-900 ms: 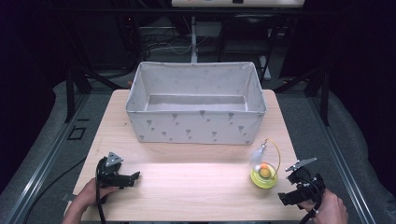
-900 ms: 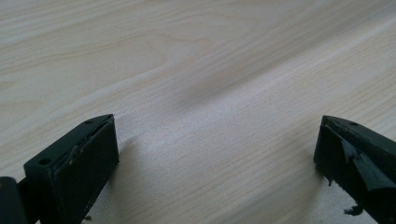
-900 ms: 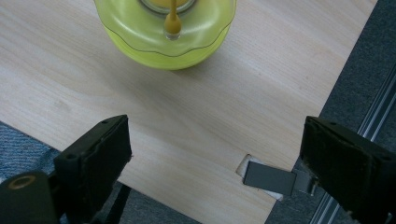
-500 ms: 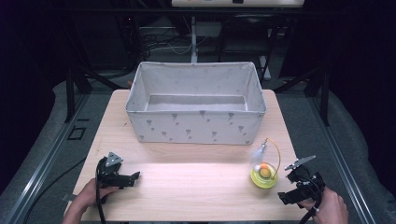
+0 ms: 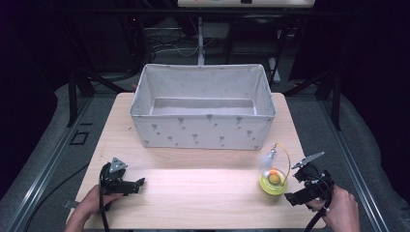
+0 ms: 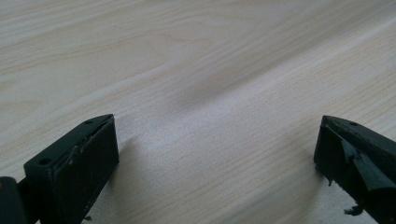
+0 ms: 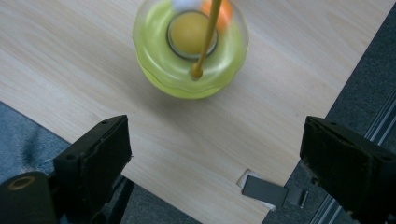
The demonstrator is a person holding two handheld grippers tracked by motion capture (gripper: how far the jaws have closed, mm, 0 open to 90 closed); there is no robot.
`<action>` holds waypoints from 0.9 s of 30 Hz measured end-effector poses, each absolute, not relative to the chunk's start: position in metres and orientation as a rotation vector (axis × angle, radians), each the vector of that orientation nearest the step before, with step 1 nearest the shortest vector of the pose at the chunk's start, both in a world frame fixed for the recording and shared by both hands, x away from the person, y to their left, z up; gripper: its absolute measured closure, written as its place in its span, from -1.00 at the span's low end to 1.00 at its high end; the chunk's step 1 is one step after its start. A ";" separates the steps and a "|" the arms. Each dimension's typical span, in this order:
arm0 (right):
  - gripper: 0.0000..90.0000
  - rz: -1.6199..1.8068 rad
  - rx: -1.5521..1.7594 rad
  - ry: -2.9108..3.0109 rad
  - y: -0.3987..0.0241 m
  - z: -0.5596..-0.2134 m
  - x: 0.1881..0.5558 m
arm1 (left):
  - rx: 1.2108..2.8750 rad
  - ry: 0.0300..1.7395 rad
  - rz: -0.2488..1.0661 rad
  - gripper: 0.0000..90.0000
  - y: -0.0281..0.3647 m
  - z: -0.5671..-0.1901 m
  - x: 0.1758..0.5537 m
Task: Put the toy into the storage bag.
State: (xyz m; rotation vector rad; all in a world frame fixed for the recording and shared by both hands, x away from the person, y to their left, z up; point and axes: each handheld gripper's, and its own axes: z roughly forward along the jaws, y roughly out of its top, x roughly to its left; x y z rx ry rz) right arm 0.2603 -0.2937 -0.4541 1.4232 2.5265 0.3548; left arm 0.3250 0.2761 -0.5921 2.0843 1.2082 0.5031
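The right tongs [image 5: 300, 183] sit at the near right corner of the desk [image 5: 203, 188], held in the person's right hand [image 5: 341, 210], jaws spread wide with nothing between them. In the right gripper view the two black jaws stand far apart over the desk's edge, and the yellow-green toy [image 7: 189, 51] lies ahead of them, clear of both pads. That toy is a round, translucent, dome-like thing with an orange-yellow ball inside and a thin yellow wire loop [image 7: 208, 37] arching over it; seen from the high view, the toy [image 5: 273, 181] rests on the desk just beside the right tongs, to their left, not touching them. A small dark tab [image 7: 264, 191] sticks out from the desk's edge between the jaws in the right gripper view.

The left tongs [image 5: 138, 182] lie low at the near left of the desk, held by the left hand [image 5: 94, 203], well apart from the toy. The left gripper view shows their jaws wide apart, with bare pale wood between them.

Farther out, a grey fabric storage bin [image 5: 203, 130] with a small printed pattern stands open-topped at the middle back of the desk, beyond both tongs and the toy. Dark floor and metal framing surround the desk.
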 end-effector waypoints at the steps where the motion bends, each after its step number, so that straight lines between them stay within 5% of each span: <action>1: -0.84 0.352 1.417 2.528 -0.292 -0.452 0.261 | 2.084 1.208 0.503 -1.00 0.276 -0.592 0.325; 16: -0.77 0.357 1.315 2.594 -0.275 -0.431 0.282 | 2.084 1.208 0.503 -1.00 0.276 -0.592 0.325; 20: -0.63 0.365 1.309 2.589 -0.272 -0.428 0.289 | 2.084 1.209 0.503 -1.00 0.276 -0.592 0.325; 27: 0.07 0.349 1.275 2.613 -0.271 -0.415 0.301 | 2.085 1.208 0.502 -1.00 0.276 -0.592 0.325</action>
